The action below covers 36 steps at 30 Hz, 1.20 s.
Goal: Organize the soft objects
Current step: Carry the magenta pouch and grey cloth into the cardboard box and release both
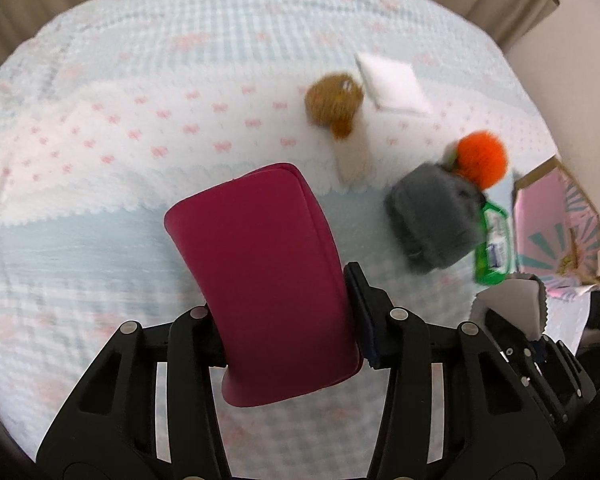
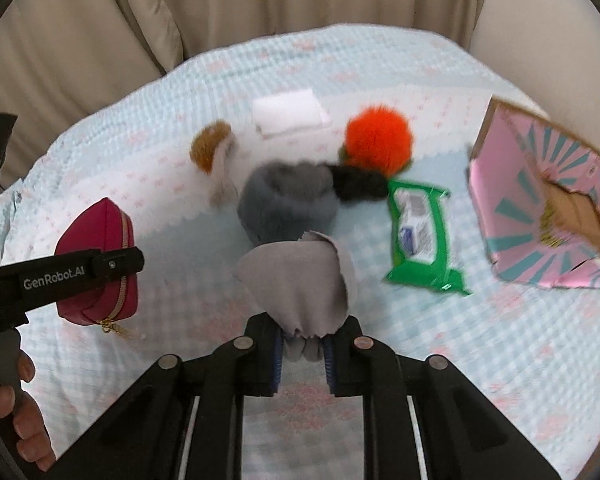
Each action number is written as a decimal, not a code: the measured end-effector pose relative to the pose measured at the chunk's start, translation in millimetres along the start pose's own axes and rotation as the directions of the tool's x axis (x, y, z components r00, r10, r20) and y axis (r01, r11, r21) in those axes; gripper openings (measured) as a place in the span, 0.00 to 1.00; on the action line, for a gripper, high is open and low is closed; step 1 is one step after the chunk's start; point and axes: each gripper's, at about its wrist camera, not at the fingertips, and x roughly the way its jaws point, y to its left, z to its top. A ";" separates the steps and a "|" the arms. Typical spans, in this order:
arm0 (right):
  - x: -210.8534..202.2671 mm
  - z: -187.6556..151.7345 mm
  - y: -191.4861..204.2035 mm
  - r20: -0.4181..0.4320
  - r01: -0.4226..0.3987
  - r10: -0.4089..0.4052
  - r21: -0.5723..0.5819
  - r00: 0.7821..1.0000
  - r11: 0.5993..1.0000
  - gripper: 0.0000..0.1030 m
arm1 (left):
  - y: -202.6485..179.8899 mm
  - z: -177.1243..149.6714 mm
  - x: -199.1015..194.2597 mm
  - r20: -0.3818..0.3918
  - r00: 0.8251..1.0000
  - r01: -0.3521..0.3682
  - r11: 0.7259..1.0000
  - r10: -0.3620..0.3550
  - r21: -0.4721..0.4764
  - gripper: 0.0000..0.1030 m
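My left gripper [image 1: 286, 316] is shut on a magenta zip pouch [image 1: 260, 280] and holds it above the bed; the pouch also shows in the right wrist view [image 2: 98, 264]. My right gripper [image 2: 303, 350] is shut on a grey cloth [image 2: 300, 288], also seen at the right of the left wrist view [image 1: 512, 304]. On the bedspread lie a grey plush bag [image 2: 286, 204], an orange pompom toy [image 2: 380, 142], a brown-and-white plush [image 2: 216, 156] and a white folded cloth [image 2: 288, 114].
A green wipes pack [image 2: 420, 236] lies right of the grey plush. A pink and teal cardboard box [image 2: 548, 208] lies open at the right. Beige curtains [image 2: 100, 32] hang behind the bed. The bedspread [image 2: 460, 360] is pale blue with pink bows.
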 end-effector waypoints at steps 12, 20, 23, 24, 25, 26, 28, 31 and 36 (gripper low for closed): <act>-125.7 56.9 -20.6 0.146 0.019 -0.023 0.028 0.989 0.999 0.15 | -33.3 27.1 -132.1 0.136 0.991 0.014 0.999 -0.018 0.031 0.41; -195.3 105.5 -66.0 0.234 0.031 -0.045 0.063 0.971 0.998 0.15 | -104.3 44.9 -199.5 0.218 0.973 0.051 0.993 -0.073 0.106 0.41; -213.2 115.3 -92.9 0.254 0.042 -0.061 0.078 0.965 0.996 0.15 | -144.6 47.5 -210.3 0.237 0.967 0.057 0.987 -0.091 0.147 0.41; -217.7 118.1 -102.9 0.258 0.047 -0.066 0.082 0.964 0.996 0.15 | -158.6 47.4 -212.4 0.240 0.966 0.058 0.985 -0.096 0.161 0.41; -221.8 120.9 -115.7 0.261 0.050 -0.070 0.085 0.963 0.995 0.15 | -174.9 47.1 -214.0 0.242 0.965 0.060 0.983 -0.102 0.175 0.41; -225.0 123.2 -129.2 0.261 0.053 -0.074 0.087 0.963 0.995 0.15 | -188.4 45.5 -214.2 0.242 0.964 0.063 0.981 -0.107 0.184 0.41; -229.5 125.4 -156.4 0.258 0.057 -0.079 0.089 0.963 0.994 0.15 | -223.9 42.4 -212.2 0.239 0.964 0.066 0.977 -0.115 0.201 0.41; -231.6 126.7 -200.3 0.240 0.061 -0.081 0.091 0.967 0.994 0.15 | -269.1 35.0 -202.1 0.222 0.967 0.073 0.974 -0.121 0.214 0.41; -226.5 127.0 -273.4 0.196 0.065 -0.082 0.093 0.977 0.994 0.15 | -345.6 20.2 -171.5 0.177 0.976 0.080 0.968 -0.124 0.237 0.41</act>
